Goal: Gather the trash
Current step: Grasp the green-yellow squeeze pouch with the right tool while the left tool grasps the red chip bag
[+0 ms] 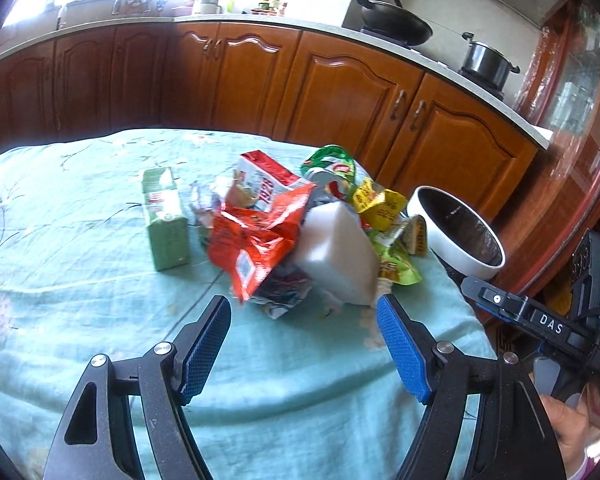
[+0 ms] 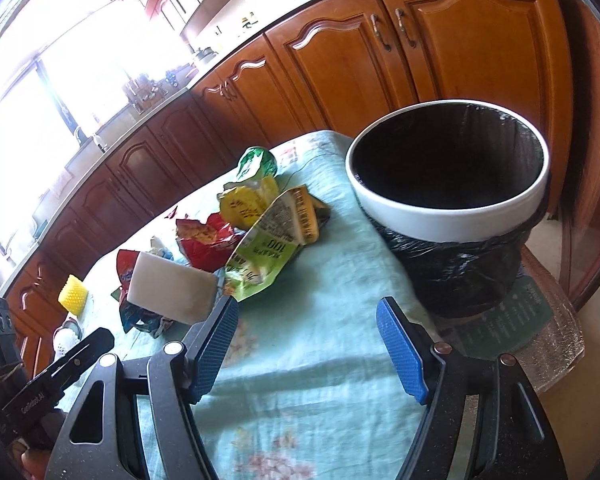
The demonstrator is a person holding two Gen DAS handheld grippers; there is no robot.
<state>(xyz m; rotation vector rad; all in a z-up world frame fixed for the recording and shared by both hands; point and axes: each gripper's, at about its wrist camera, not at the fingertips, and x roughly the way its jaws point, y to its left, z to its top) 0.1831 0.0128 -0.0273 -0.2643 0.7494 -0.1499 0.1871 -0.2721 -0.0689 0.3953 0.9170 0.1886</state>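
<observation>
Left wrist view: we see our left gripper (image 1: 304,308) with its jaws released and nothing between the blue pads (image 1: 204,352); they hang over bare cloth (image 1: 100,320) at the near side of the desk. Just beyond the tips lies the trash heap. A white block (image 1: 336,256) sits nearest, tilted, touching a crumpled red bag (image 1: 256,240) on its left. A red and white packet (image 1: 264,180) lies behind the bag. Left of the heap, apart from it, a green carton (image 1: 166,220) stands upright. Yellow wrappers (image 1: 378,202) and green wrappers (image 1: 398,264) lie to the right of the block, and further right, at the desk's right edge, is the bin (image 1: 456,228). Our right gripper's body (image 1: 540,320) shows at the right edge of this view, with a hand (image 1: 572,432) below it.

In the right wrist view, our right gripper (image 2: 306,308) is likewise released, jaws holding nothing, over the cloth (image 2: 300,360). The white block (image 2: 172,292) is just beyond the left pad; we cannot tell if they touch. The red bag (image 2: 208,240) and a green and yellow wrapper (image 2: 276,236) lie beyond it. The bin (image 2: 452,204), white-rimmed with a black liner, stands far right, off the cloth, well clear of the heap. A yellow object (image 2: 73,294) sits at the far left.
</observation>
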